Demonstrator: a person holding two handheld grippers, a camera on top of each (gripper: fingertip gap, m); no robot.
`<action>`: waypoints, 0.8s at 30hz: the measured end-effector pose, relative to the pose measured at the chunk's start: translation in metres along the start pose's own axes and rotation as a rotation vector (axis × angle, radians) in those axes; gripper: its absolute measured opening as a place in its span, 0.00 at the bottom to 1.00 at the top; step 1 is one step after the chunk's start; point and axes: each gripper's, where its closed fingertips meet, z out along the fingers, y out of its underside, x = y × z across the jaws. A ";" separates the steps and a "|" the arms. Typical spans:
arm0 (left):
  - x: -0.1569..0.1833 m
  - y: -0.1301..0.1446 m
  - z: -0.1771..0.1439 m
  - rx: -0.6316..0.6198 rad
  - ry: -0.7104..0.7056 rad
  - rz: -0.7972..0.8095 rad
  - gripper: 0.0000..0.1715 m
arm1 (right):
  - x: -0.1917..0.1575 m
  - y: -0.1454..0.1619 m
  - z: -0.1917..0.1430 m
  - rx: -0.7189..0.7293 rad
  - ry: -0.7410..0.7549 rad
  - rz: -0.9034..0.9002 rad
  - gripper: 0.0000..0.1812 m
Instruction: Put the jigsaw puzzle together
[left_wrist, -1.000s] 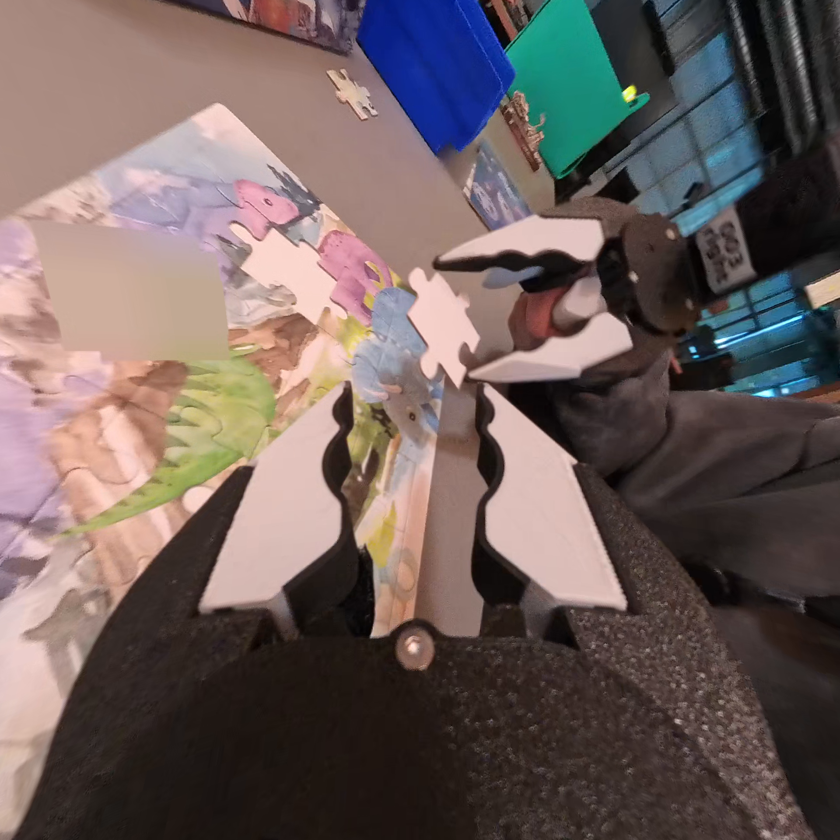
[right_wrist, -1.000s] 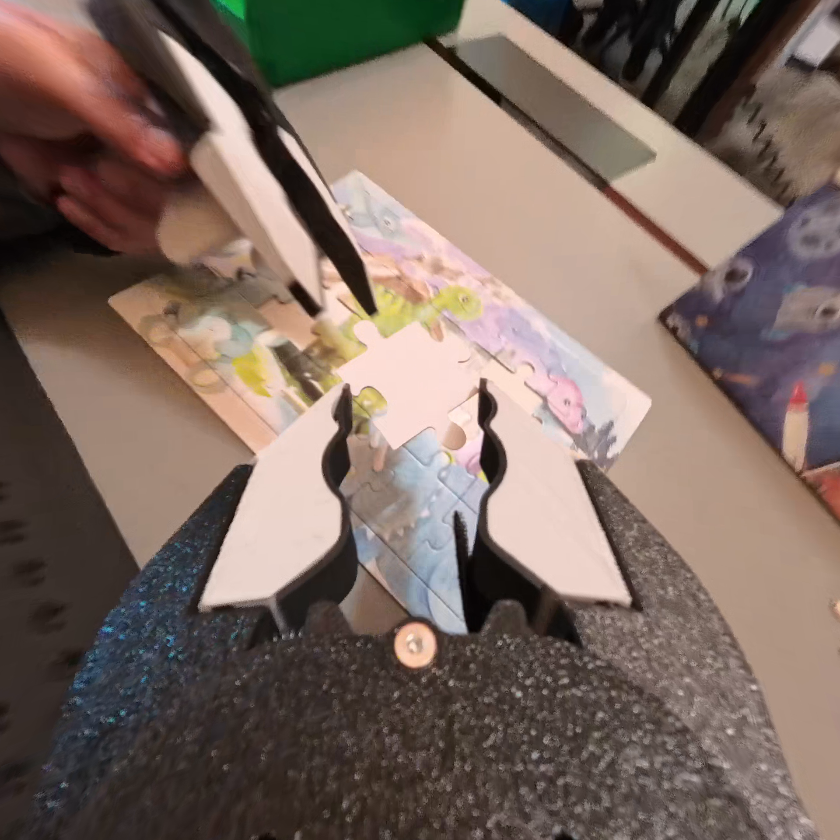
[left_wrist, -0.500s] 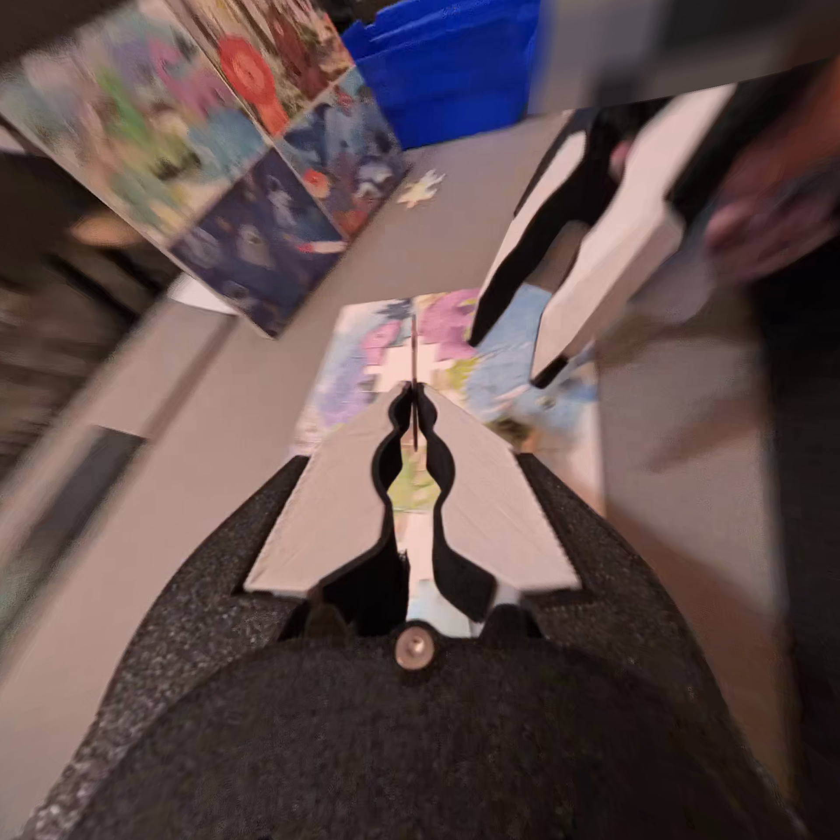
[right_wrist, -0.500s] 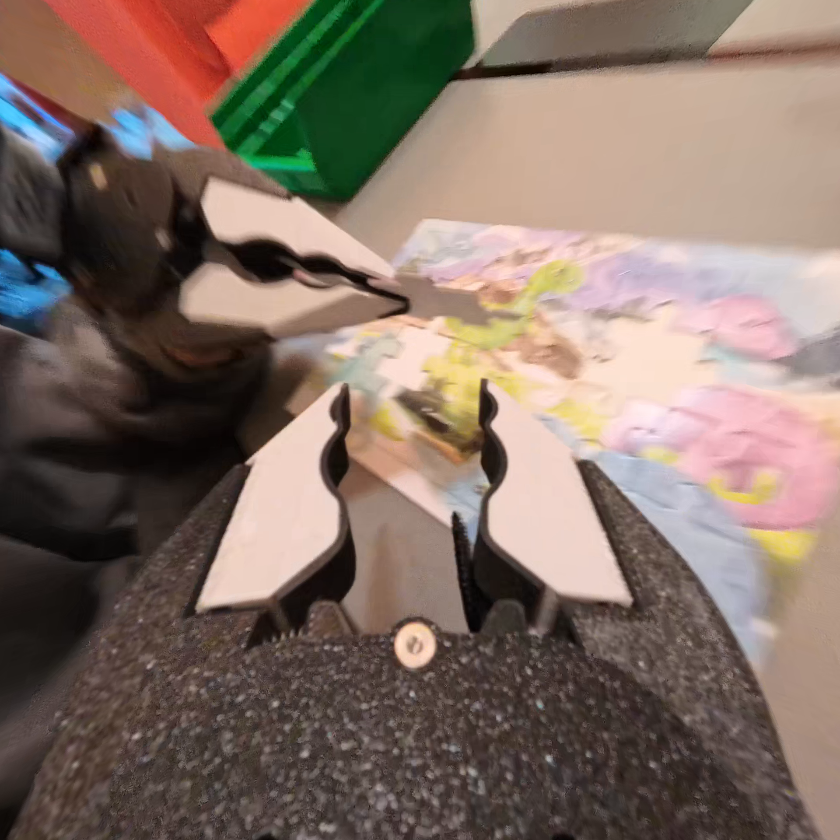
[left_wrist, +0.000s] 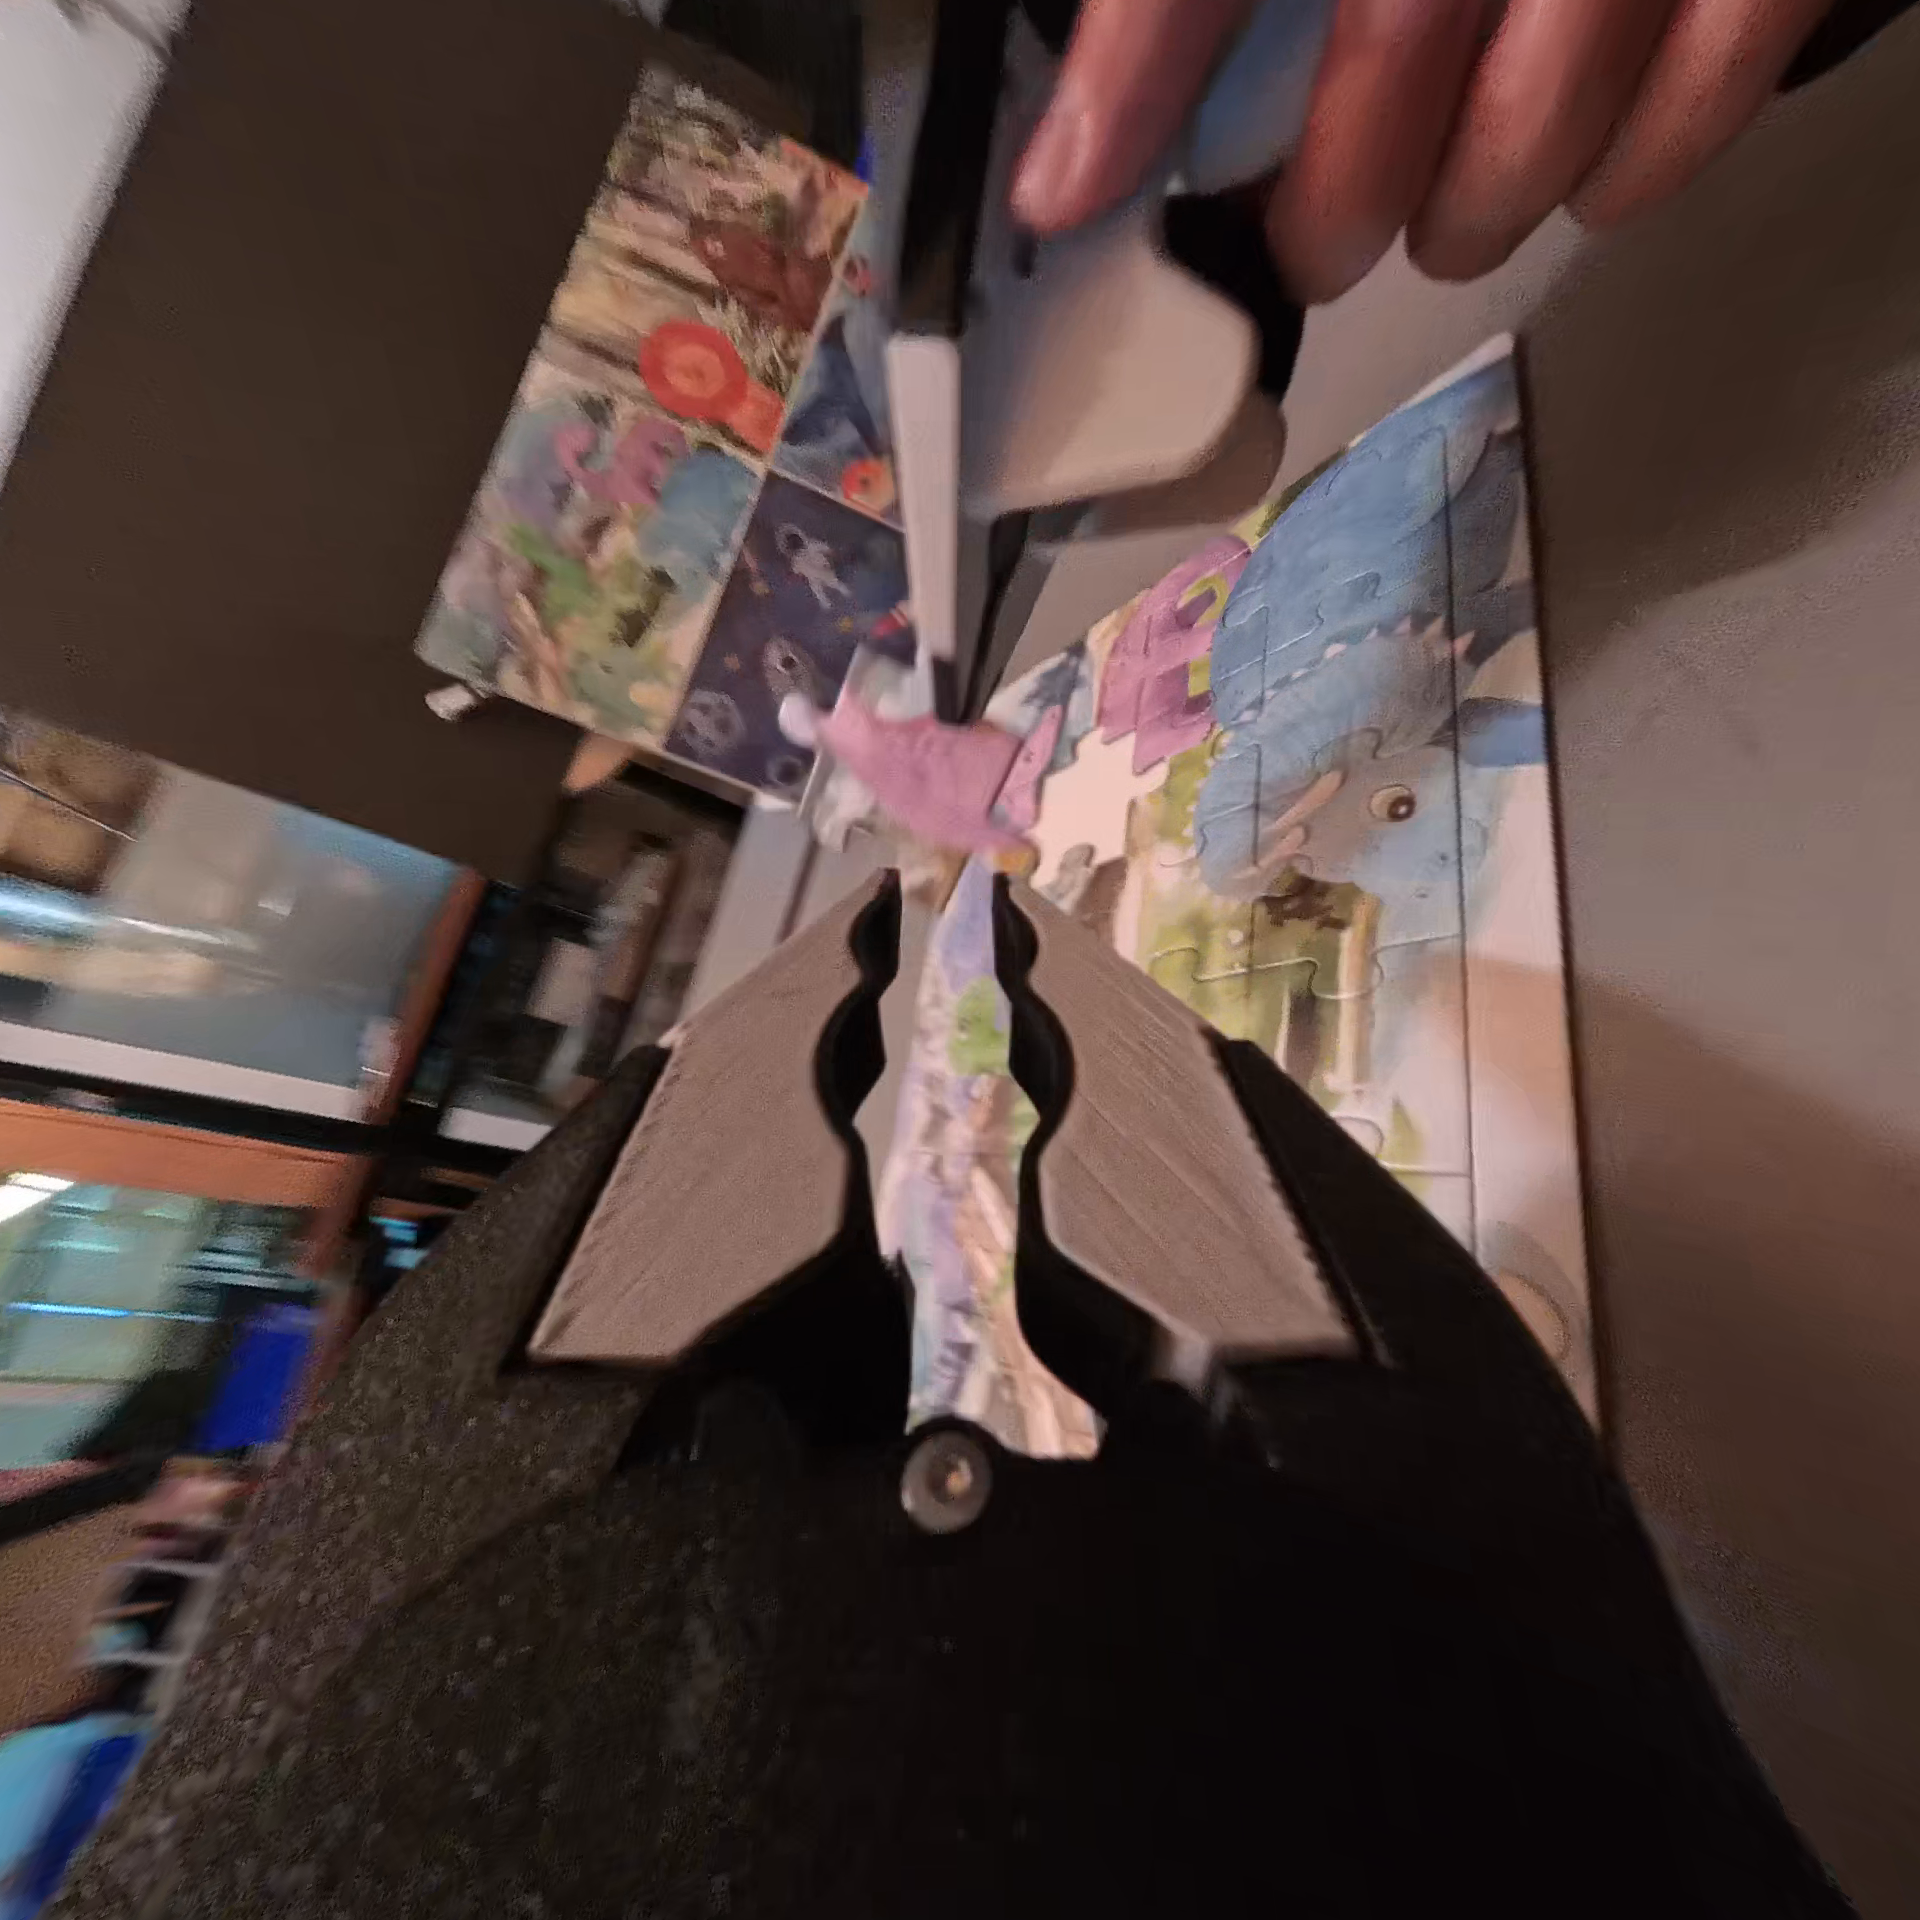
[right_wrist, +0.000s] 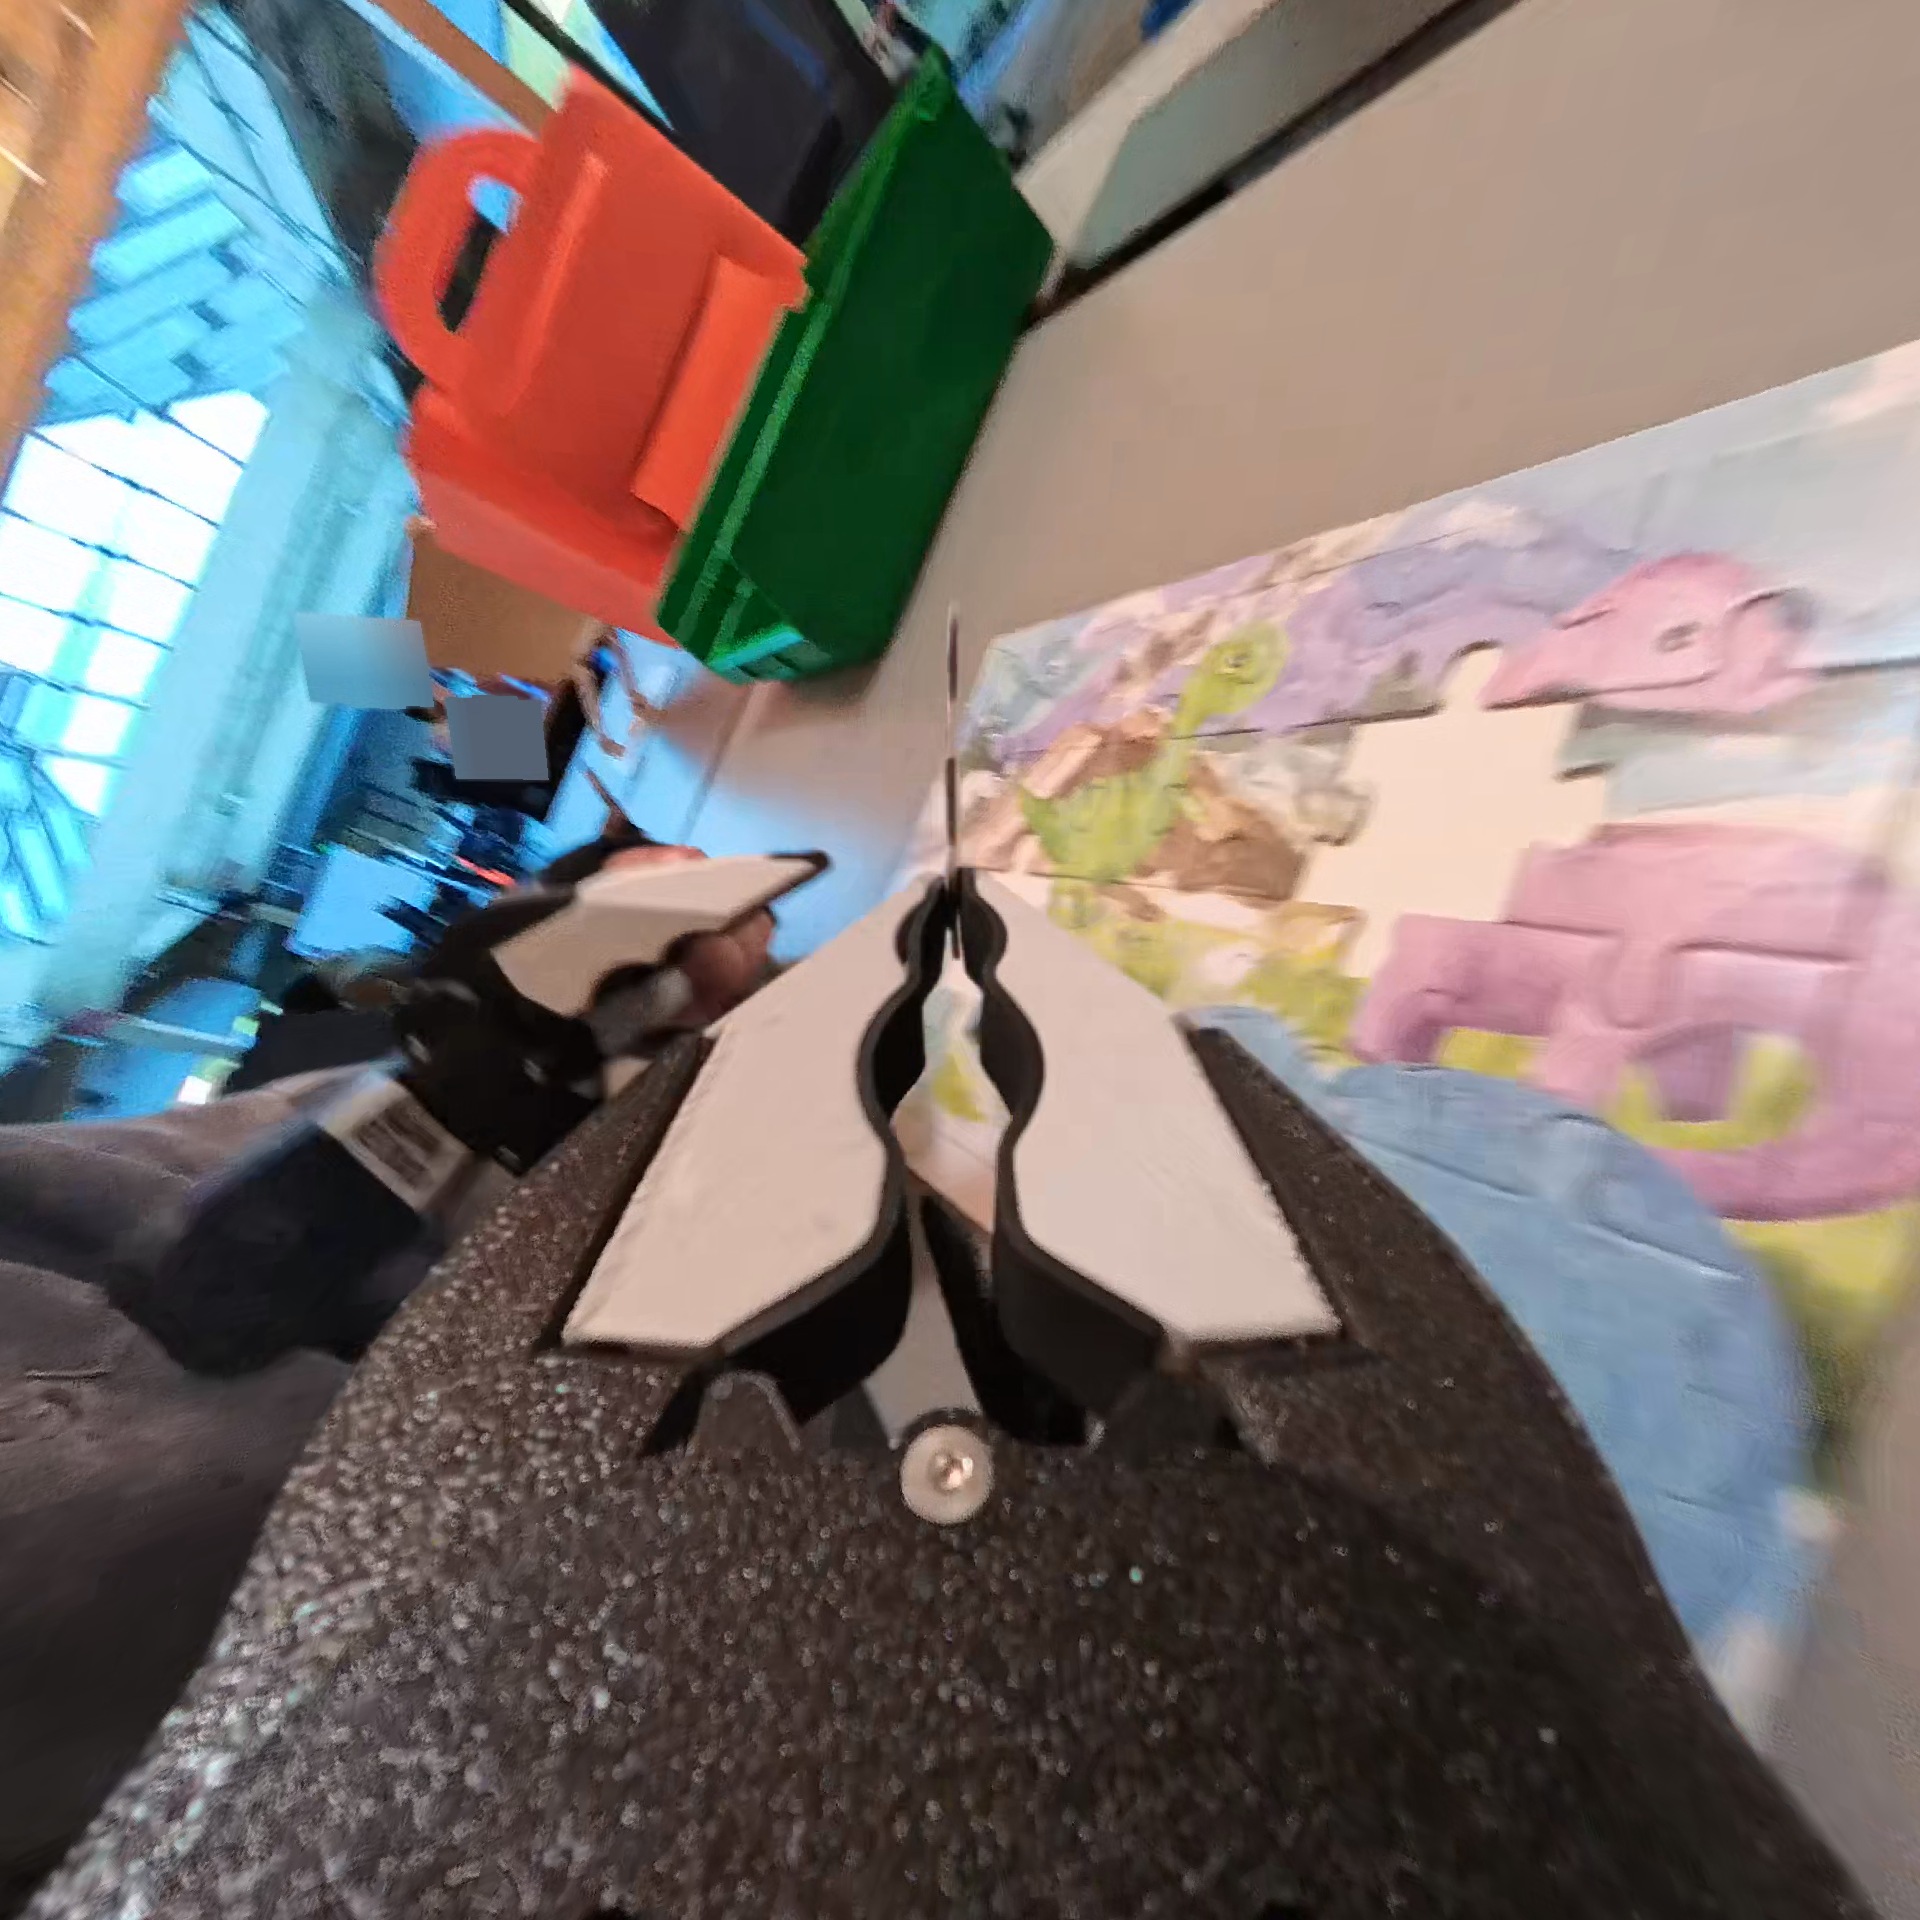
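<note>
The right gripper held a puzzle piece edge-on in closed jaws, above the gap in the puzzle on the bench. The left gripper hovered beside it, jaws narrowly parted, empty.

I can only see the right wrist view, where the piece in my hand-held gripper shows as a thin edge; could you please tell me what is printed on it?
Observer: In the left wrist view, the puzzle piece held by the right hand-held gripper shows a pink figure on its face.
Operator: Thank you. Is the left hand-held gripper carrying anything?
Observer: No. The left hand-held gripper is empty, jaws apart, pointing toward the piece.
Operator: Is there anything beyond the puzzle on that side?
Observer: Yes, a box with colourful pictures sits past the far end of the puzzle.
</note>
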 end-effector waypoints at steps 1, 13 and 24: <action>-0.002 0.006 0.001 -0.006 0.037 -0.079 0.11 | 0.011 -0.001 -0.003 -0.050 0.039 -0.024 0.00; -0.007 0.070 0.016 -0.146 0.257 -0.617 0.11 | 0.084 -0.010 -0.001 -0.625 0.076 -0.086 0.01; -0.017 0.073 0.014 -0.137 0.223 -0.610 0.10 | 0.074 -0.008 0.000 -0.838 0.018 -0.125 0.01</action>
